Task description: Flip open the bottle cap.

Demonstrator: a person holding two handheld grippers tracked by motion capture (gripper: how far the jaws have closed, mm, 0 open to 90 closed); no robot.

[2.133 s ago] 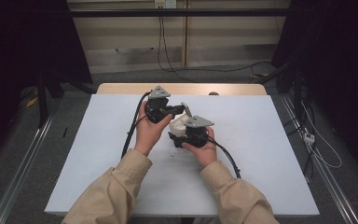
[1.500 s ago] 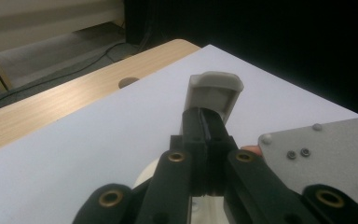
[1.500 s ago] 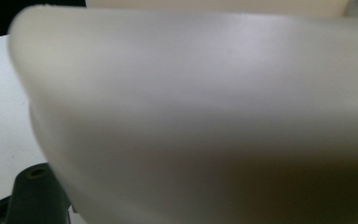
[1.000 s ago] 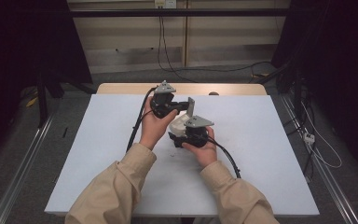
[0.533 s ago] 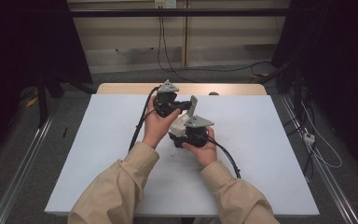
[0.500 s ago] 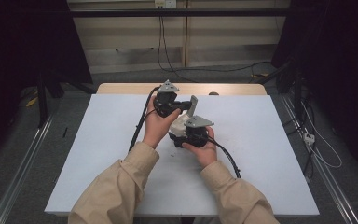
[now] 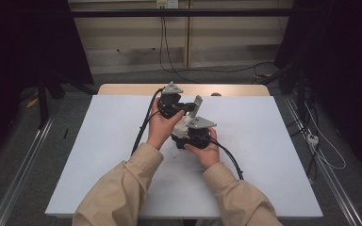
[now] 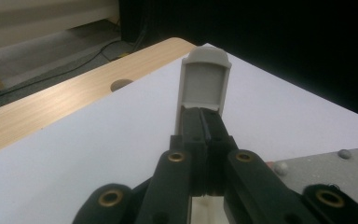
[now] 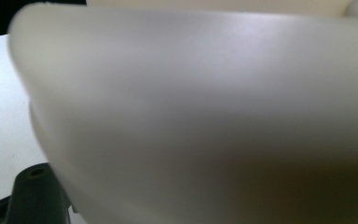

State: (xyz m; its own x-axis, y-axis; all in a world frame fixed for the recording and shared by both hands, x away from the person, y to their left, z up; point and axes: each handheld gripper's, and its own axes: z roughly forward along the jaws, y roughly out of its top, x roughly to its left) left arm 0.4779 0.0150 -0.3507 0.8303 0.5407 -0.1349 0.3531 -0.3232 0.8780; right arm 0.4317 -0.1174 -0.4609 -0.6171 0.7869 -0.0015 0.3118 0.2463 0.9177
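Note:
A pale white object [image 7: 183,126] rests near the middle of the white table [image 7: 99,155]. A grey flap [image 7: 197,103] with a rounded top stands up from it. My left gripper [image 7: 187,107] is shut on the lower part of this flap [image 8: 204,88], its jaws [image 8: 204,122] pressed together on the thin plate. My right gripper [image 7: 188,137] is just in front, low over the table, shut on the white object. In the right gripper view the object [image 9: 205,116] is a close blur, with one black finger [image 9: 33,192] beside it.
A wooden strip [image 7: 122,89] with a round hole [image 8: 121,84] runs along the table's far edge. Black cables [image 7: 141,132] trail from both grippers across the table. Bare white surface lies left, right and in front of the hands.
My left hand has shifted a little up and away from the person, and the grey flap has swung more upright. The right hand has kept still.

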